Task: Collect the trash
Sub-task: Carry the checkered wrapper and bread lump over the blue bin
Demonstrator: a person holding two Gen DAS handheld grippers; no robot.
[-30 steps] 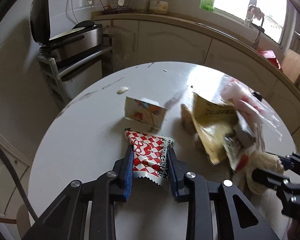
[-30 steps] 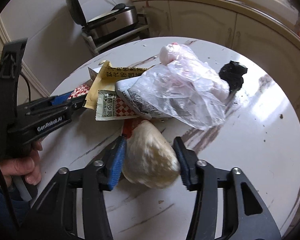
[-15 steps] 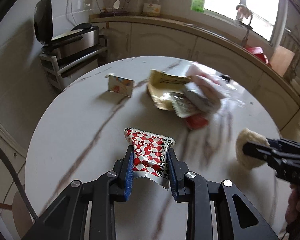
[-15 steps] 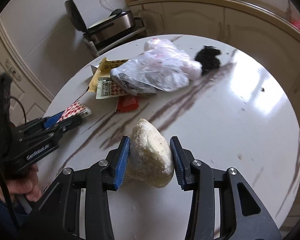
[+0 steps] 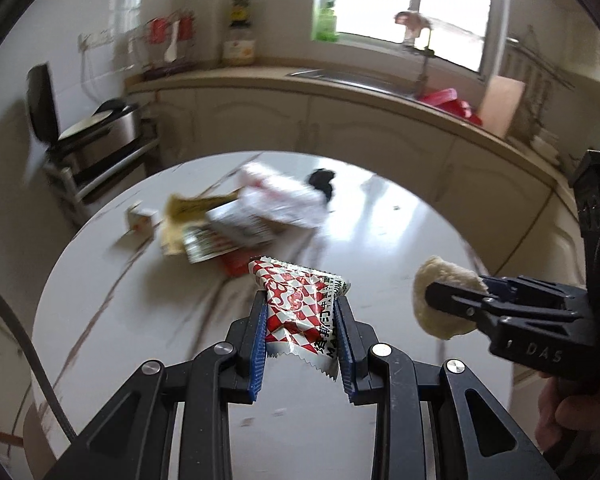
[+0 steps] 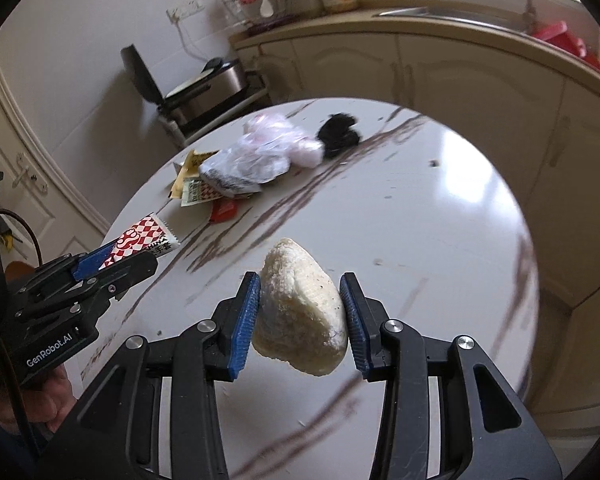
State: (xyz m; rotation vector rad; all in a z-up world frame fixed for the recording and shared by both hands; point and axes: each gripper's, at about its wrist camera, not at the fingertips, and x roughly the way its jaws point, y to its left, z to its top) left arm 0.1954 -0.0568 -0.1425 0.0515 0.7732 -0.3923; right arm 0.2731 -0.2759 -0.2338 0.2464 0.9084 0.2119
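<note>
My left gripper (image 5: 301,330) is shut on a red-and-white checkered snack wrapper (image 5: 300,312) and holds it above the round white table (image 5: 380,216). It also shows in the right wrist view (image 6: 144,240). My right gripper (image 6: 300,312) is shut on a pale crumbly bun (image 6: 300,312), lifted off the table; the bun also shows in the left wrist view (image 5: 440,300). The two grippers are side by side over the table's near part.
A pile of trash (image 6: 236,172) lies at the table's far side: a yellow packet, a clear plastic bag (image 6: 276,144), a red piece (image 6: 223,212), a black lump (image 6: 338,136). A small carton (image 5: 140,222) stands left of it. Counter and sink lie behind.
Both grippers have pulled back and risen from the trash pile, each keeping its item. The pile now lies farther away and the right gripper sits closer beside the left.
</note>
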